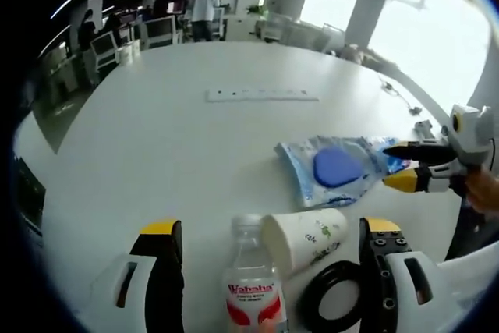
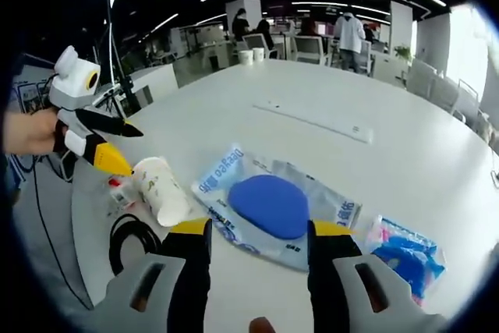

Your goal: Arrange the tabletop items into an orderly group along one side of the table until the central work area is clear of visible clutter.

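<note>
Between the parted jaws of the left gripper (image 1: 269,241) stands a clear water bottle (image 1: 253,290) with a red-and-white label, nearest the lens in the left gripper view; nothing is clamped. Just beside the bottle a white paper cup (image 1: 304,239) lies tipped on its side, its mouth toward the bottle, and next to it sits a black ring-shaped object (image 1: 337,295) close to the right-hand jaw. Farther out on the white table (image 1: 156,146) lies a clear packet holding a blue pad (image 1: 337,166), and the right gripper (image 1: 401,168) reaches in at the packet's far edge; whether it touches the packet cannot be told. A long white power strip (image 1: 262,95) lies well beyond, toward the table's middle.

In the right gripper view the right gripper (image 2: 260,228) is also spread wide and holds nothing, its tips at the near edge of the packet (image 2: 273,204). A smaller blue-and-white packet (image 2: 407,251) lies nearby. The cup (image 2: 160,190) rests beside a black cable loop (image 2: 129,235), with the left gripper (image 2: 117,146) held by a hand (image 2: 31,132) just above them.
</note>
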A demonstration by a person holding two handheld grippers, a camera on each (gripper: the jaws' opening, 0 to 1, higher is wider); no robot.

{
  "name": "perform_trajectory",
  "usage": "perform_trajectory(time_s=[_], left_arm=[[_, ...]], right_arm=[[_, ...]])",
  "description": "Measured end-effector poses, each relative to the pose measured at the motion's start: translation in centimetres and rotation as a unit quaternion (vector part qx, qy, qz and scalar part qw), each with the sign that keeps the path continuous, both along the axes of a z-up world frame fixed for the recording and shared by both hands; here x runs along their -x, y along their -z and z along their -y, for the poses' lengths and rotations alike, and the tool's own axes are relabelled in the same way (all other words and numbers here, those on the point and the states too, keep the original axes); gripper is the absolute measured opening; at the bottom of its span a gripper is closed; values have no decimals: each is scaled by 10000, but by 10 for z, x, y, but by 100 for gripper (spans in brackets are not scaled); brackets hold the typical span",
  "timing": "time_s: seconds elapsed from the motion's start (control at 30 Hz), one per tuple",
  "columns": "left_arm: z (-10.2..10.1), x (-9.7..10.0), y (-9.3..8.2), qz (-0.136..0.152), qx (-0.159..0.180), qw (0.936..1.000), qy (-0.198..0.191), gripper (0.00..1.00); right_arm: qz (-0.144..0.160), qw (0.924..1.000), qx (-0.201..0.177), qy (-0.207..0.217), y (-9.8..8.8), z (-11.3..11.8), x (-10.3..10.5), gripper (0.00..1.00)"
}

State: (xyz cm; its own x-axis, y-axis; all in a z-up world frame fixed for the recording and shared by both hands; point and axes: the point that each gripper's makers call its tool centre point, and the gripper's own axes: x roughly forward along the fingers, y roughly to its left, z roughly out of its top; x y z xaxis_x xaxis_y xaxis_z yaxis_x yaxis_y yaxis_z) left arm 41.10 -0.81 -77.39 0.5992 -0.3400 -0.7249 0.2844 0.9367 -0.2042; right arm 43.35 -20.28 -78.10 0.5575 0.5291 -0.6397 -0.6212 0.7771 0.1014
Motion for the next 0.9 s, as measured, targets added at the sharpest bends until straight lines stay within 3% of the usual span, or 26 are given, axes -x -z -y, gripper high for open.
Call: perform_trajectory(time_s=[0.53, 0.9], left_arm=[[-36, 43, -1, -121, -2, 9999, 24, 89], [-31, 75, 5, -215, 63, 9991, 371, 90]], right_arm=[[-139, 9988, 94, -467, 6, -19, 14, 49], [-185, 9967, 146, -781, 8, -31, 24, 49]])
